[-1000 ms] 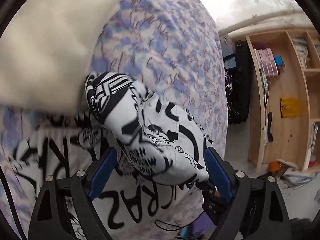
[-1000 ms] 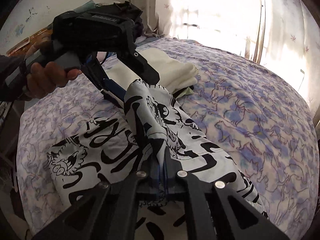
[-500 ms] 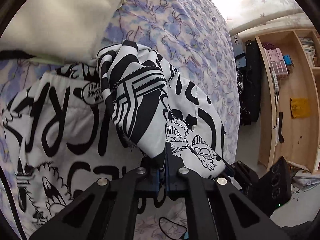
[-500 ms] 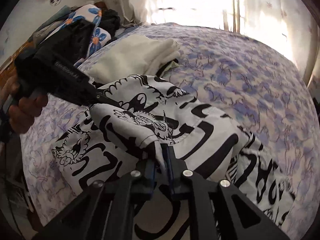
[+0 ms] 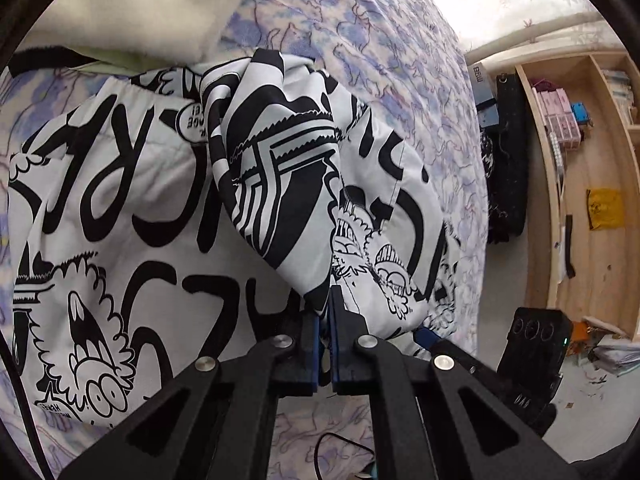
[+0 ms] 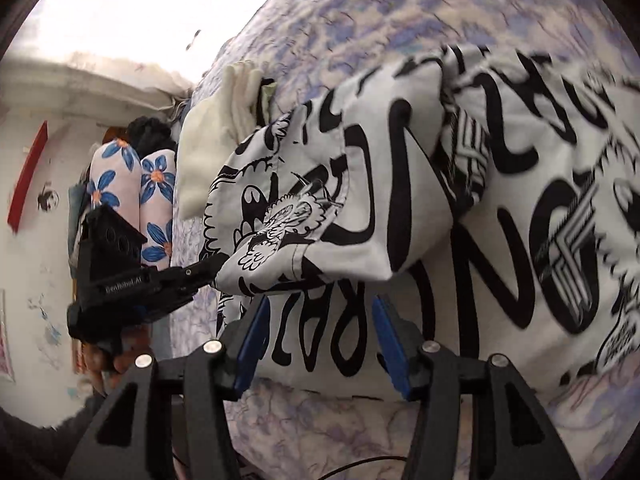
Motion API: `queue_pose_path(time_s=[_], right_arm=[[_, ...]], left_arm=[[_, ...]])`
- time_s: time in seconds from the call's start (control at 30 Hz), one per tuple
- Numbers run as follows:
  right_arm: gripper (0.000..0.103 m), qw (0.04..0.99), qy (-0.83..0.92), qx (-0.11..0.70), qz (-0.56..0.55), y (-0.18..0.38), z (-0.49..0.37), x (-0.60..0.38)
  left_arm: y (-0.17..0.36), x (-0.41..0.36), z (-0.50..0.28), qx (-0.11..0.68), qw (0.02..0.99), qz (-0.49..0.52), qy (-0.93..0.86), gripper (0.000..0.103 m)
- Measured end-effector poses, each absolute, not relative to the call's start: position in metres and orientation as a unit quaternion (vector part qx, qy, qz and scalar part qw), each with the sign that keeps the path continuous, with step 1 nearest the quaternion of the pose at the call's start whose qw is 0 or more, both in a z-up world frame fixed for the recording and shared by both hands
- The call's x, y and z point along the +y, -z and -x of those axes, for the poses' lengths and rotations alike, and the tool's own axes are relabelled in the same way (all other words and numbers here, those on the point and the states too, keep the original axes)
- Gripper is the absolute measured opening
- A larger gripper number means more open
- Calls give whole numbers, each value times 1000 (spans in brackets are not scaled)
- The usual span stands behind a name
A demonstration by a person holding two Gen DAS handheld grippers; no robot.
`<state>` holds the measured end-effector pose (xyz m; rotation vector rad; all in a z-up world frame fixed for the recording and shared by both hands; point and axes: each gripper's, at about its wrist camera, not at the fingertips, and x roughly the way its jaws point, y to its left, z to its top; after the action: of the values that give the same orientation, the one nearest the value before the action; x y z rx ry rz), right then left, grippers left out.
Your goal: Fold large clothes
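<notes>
Both tongs meet the garment [image 5: 120, 208]: left [image 5: 325, 344] pinching, right [image 6: 320, 336] opening.

The garment [image 6: 500, 184] blurs rightward; wall pictures [image 6: 8, 340] perhaps cropped.

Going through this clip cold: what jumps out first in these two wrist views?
The black-and-white printed garment dominates, spread on the purple-patterned bedspread. The left gripper is shut on a bunched fold of it, while the right gripper has just been opening, pads clear of the cloth. A cream folded garment lies beyond.
</notes>
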<state>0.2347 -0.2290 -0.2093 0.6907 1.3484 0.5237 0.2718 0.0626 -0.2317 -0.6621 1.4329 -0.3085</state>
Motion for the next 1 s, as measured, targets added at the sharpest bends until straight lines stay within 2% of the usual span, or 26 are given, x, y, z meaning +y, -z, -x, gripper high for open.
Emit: queue_pose_path(time_s=[0.1, 0.17, 0.27, 0.37, 0.4, 0.43, 0.47, 0.67, 0.8, 0.9, 1.0], right_arm=[[56, 668, -224, 600, -379, 227, -238, -237], [63, 658, -202, 598, -410, 243, -244, -240], [63, 635, -156, 619, -435, 276, -249, -239], [61, 653, -157, 596, -440, 285, -252, -234], [48, 667, -165, 585, -432, 281, -254, -231], [15, 678, -173, 581, -415, 276, -255, -227], [1, 688, -179, 584, -391, 270, -259, -222], [1, 763, -205, 557, -254, 225, -245, -216], [1, 760, -183, 584, -220, 250, -230, -230], [0, 750, -175, 599, -221, 279, -226, -236], [1, 752, -175, 600, -208, 275, -229, -232]], left_arm=[[241, 58, -266, 645, 696, 286, 133, 2], [251, 55, -261, 646, 697, 284, 125, 2], [269, 54, -254, 650, 693, 290, 115, 1], [285, 55, -248, 650, 689, 305, 101, 1], [288, 55, -245, 647, 692, 306, 96, 1], [290, 55, -244, 645, 694, 305, 92, 0], [291, 54, -242, 644, 696, 303, 90, 0], [290, 34, -218, 643, 701, 288, 107, 0], [309, 11, -197, 668, 690, 256, 109, 0], [322, 10, -194, 672, 684, 268, 98, 0], [322, 17, -195, 669, 683, 279, 95, 3]])
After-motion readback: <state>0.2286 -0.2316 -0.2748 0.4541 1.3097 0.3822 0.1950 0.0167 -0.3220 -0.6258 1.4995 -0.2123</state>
